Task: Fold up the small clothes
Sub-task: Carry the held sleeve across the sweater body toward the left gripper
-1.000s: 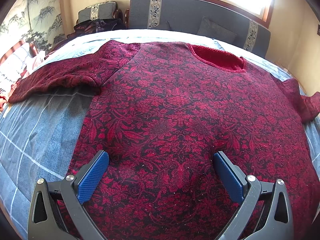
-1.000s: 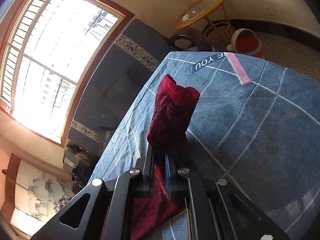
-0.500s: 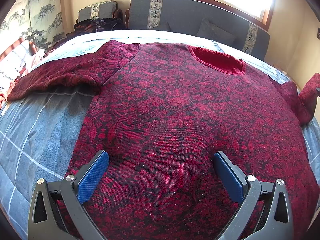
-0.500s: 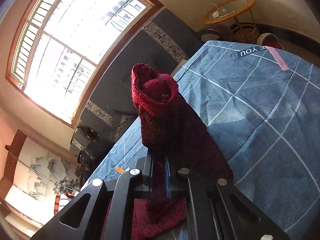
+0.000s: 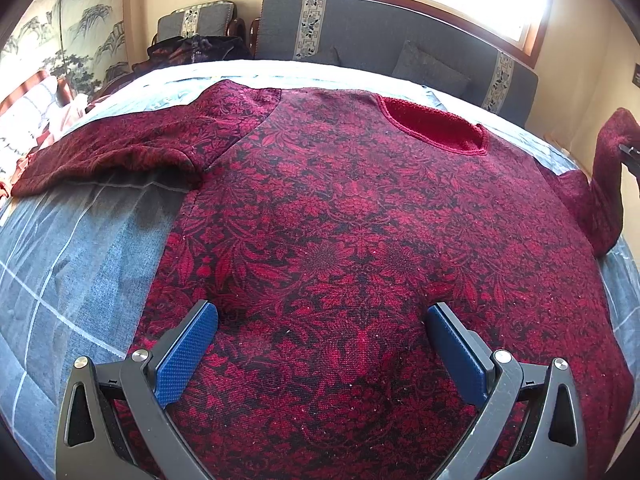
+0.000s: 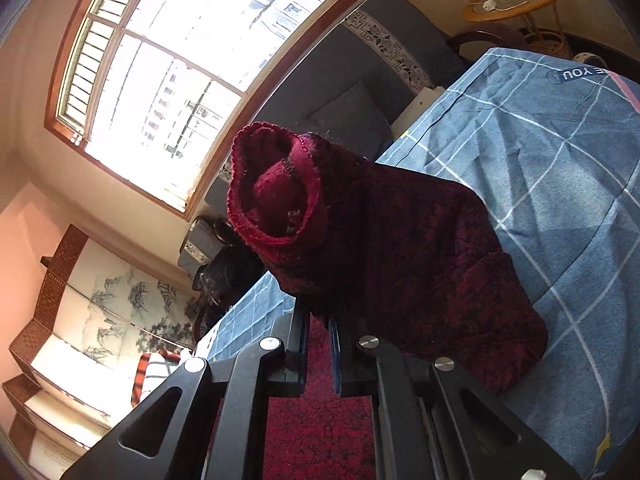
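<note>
Now the red sweater (image 5: 340,220) lies flat on the blue bedsheet (image 5: 72,248), neckline twd the sofa (image 5: 380,40). Left tool (image 5: 322,338) wide apart above hem; right tool (image 6: 318,320) clamps the raised sleeve (image 6: 360,220).

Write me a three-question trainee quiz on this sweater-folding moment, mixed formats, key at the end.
1. True or false: the left gripper is shut on the dark red floral knit sweater.
2. Which sweater part does the right gripper hold? A. collar B. sleeve C. hem
3. Fill in: the sweater lies on a blue ___ bedcover with white lines.

Key: 1 false, its fingers are spread open over the sweater body; 2 B, lifted off the bedcover; 3 checked.
</note>
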